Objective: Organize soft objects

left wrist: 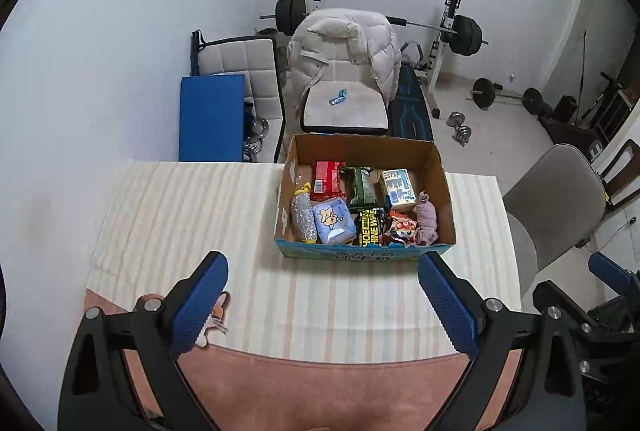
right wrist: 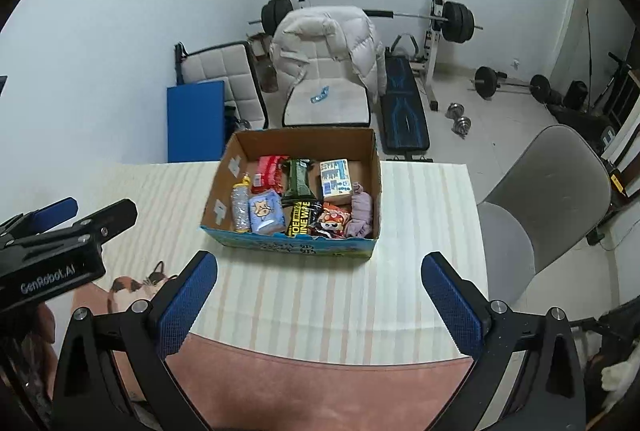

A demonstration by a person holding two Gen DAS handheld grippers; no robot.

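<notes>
A cardboard box [left wrist: 362, 147] [right wrist: 304, 141] stands at the table's far edge. It holds several soft packs: a light blue tissue pack [left wrist: 333, 222] [right wrist: 266, 216], a red pack [left wrist: 327, 178], a green pack [left wrist: 361, 187], a black and yellow wipes pack [left wrist: 370, 229], a pink cloth [left wrist: 426, 219] [right wrist: 361, 213], a silvery bottle [left wrist: 302, 217] and a small carton [left wrist: 396, 187]. My left gripper [left wrist: 323, 281] is open and empty, above the table in front of the box. My right gripper [right wrist: 319, 281] is open and empty there too. The left gripper also shows at the left of the right wrist view [right wrist: 86, 217].
The table [left wrist: 192, 215] has a striped cloth with a pink front border and a cat print [right wrist: 136, 287]. Behind it stand a chair with a white jacket [left wrist: 344, 59], a blue board [left wrist: 212, 117], a weight bench and barbells. A grey chair [right wrist: 548, 191] stands to the right.
</notes>
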